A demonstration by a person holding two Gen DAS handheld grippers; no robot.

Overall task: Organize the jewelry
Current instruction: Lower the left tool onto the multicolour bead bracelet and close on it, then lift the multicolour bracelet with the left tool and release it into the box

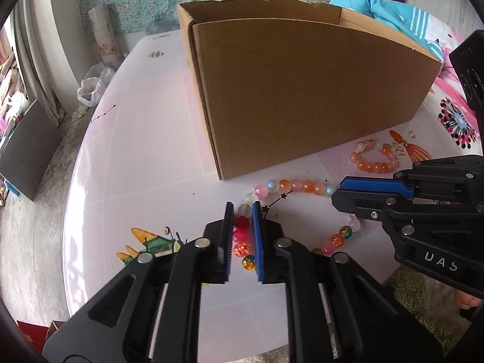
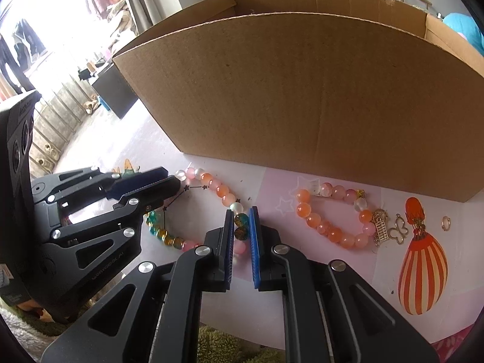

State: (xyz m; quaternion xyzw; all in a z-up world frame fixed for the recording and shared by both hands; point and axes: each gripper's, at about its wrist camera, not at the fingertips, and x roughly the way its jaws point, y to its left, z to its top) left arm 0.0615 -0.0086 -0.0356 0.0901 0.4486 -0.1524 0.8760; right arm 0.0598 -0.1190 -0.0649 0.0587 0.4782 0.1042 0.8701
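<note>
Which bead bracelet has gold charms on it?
The small orange bracelet lying by the cardboard box. Gold charms hang from it; the long multicoloured bead loop between both hand-held grippers shows none.

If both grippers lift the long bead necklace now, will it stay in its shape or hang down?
The necklace is separate round beads on a string, so it will probably sag between the left gripper and right gripper. The glossy beads may slip in the pads. It looks light.

Both tools are pinching narrowly: the left tool [image 1: 243,211] and right tool [image 2: 241,217] (fingers nearly parallel) are pointing inward toward each other.
</note>
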